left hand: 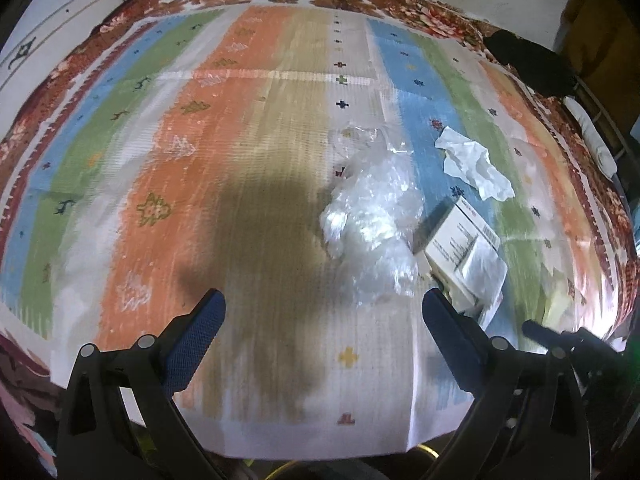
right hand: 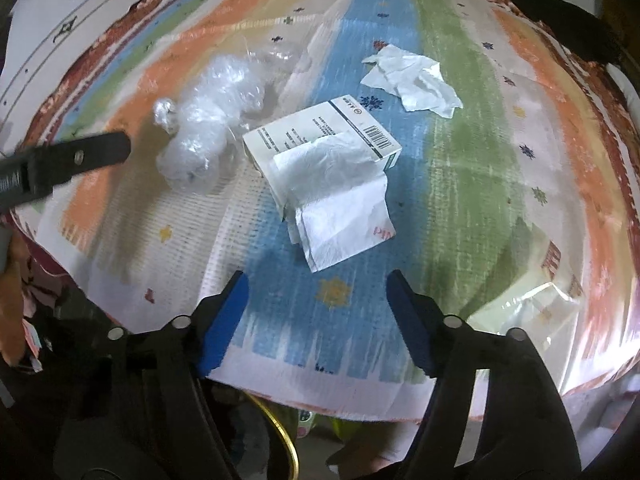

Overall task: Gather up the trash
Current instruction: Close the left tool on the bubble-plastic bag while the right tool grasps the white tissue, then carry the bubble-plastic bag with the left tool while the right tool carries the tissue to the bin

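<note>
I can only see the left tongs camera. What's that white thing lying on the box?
Observer: A tissue is draped over the box and hangs off its near end onto the mat.
Child: Are the other tongs holding something?
Observer: No. The right tongs are open and empty, just short of that tissue.

Soft daylight, both views smeared by motion blur and bowed at the edges; a dark shadow (left hand: 272, 264) crosses the striped woven mat (left hand: 120, 200); glare whitens the crumpled clear plastic wrap (left hand: 372, 232).
</note>
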Tool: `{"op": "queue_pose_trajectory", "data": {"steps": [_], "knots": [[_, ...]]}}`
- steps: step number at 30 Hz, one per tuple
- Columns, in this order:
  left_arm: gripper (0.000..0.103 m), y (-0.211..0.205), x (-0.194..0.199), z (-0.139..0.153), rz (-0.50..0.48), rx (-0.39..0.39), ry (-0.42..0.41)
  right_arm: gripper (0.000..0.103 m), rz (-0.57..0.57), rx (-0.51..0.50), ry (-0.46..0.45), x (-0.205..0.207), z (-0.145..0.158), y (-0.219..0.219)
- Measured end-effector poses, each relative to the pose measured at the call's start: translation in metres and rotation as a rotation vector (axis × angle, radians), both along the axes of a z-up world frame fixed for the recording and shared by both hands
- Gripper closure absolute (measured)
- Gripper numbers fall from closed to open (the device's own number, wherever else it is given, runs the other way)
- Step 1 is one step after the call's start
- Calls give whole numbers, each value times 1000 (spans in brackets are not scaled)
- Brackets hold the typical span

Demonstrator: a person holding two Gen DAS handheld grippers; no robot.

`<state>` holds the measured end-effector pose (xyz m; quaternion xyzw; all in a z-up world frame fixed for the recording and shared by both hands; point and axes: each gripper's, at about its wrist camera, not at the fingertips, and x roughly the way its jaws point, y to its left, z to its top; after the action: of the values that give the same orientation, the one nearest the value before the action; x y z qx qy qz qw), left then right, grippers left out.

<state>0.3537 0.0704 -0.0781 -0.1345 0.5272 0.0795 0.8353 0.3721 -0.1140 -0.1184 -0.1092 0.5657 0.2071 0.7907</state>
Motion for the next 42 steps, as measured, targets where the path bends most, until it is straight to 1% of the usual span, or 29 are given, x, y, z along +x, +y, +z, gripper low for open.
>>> {"op": "queue_pose_trajectory", "data": {"steps": [2, 3, 6, 8, 12, 14, 17, 20, 21, 24, 28, 32, 37, 40, 42], "knots": [[7, -1, 9, -7, -2, -8, 15, 45, -8, -10, 5, 5, -5, 1], [7, -3, 14, -12, -7, 2, 28, 45, -14, -21, 6, 8, -7, 1], [7, -6, 25, -21, -19, 24, 50, 51, -21, -28, 20, 16, -15, 1], [7, -6, 29, -25, -21, 17, 58, 61, -25, -26, 31, 21, -19, 0], [8, -8, 37, -33, -32, -12, 65, 74, -23, -27, 38, 27, -26, -2], [10, -11, 41, -36, -50, -13, 63, 85, -24, -27, 40, 28, -27, -3], [17, -16, 45, -40, -76, -8, 69, 96, -29, -29, 47, 31, -27, -7], [39, -20, 45, -44, -98, 3, 85, 101, -25, -31, 44, 31, -24, -9], [57, -20, 46, -44, -96, 5, 92, 102, -24, -33, 40, 30, -23, -9], [64, -17, 42, -42, -72, -23, 104, 102, -30, -25, 26, 30, -14, -11], [67, -16, 33, -32, -73, -32, 86, 102, -42, -5, 6, 27, 1, -15], [67, -10, 19, -15, -56, -51, 65, 103, -38, 7, -24, 22, 16, -17], [67, -4, 1, 5, -43, -73, 36, 103, -42, 46, -51, 14, 36, -21], [67, -3, -8, 11, -39, -73, 31, 103, -44, 69, -67, 7, 48, -23], [67, -1, -12, 13, -23, -87, 33, 103, -43, 83, -73, 1, 54, -23]]}}
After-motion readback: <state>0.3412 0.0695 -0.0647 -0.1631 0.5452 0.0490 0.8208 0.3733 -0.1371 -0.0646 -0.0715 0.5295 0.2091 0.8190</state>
